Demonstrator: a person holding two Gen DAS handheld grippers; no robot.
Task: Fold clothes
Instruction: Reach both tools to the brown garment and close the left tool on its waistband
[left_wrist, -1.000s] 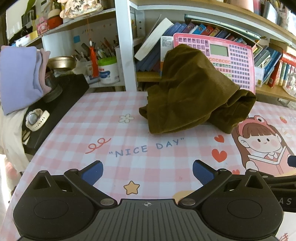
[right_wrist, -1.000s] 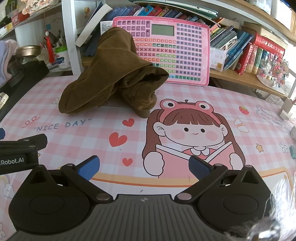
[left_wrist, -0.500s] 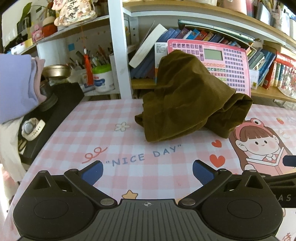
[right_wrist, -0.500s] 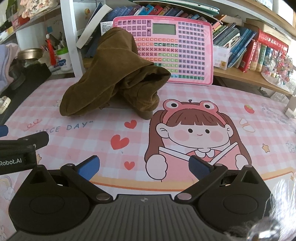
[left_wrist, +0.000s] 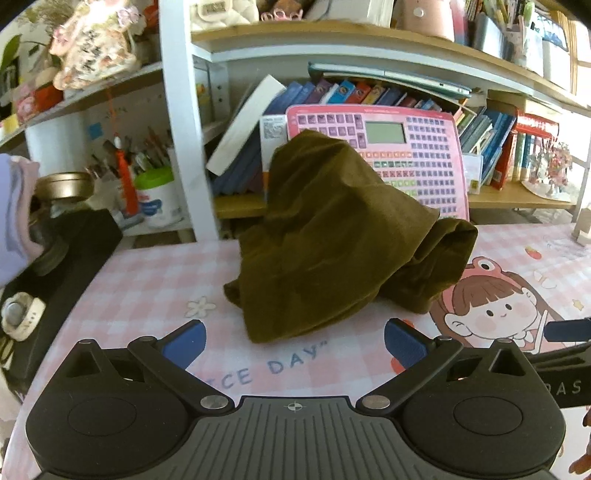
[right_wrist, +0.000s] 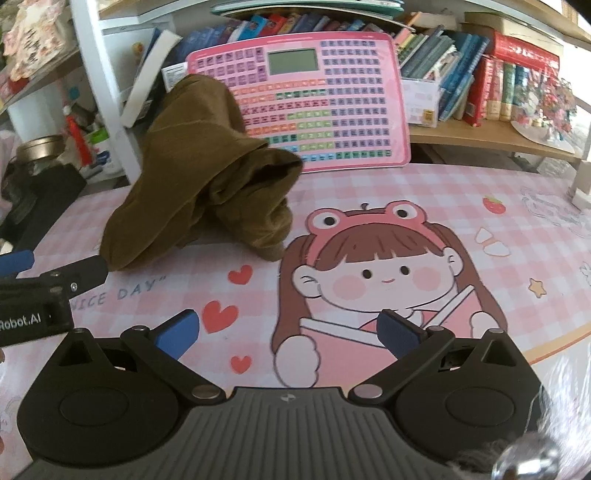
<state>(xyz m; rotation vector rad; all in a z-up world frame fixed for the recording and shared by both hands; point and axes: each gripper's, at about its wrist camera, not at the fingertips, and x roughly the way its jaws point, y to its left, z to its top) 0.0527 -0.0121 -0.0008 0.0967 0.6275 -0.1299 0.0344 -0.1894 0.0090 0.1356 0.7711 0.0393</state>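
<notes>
Here we see a brown garment (left_wrist: 332, 236) heaped unfolded on the pink bench (right_wrist: 406, 192), leaning against a pink toy keyboard (right_wrist: 332, 99); folding looks unstarted. Both the left hand-held gripper (left_wrist: 293, 341) and right hand-held gripper (right_wrist: 288, 330) gape empty. Since earlier, both have moved closer, possibly tilting.

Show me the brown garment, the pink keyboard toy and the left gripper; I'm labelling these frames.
brown garment (left_wrist: 332, 236): left wrist view, middle of the crumpled heap.
pink keyboard toy (right_wrist: 332, 92): right wrist view, key rows.
left gripper (left_wrist: 293, 339): left wrist view, gap between open fingertips.
</notes>
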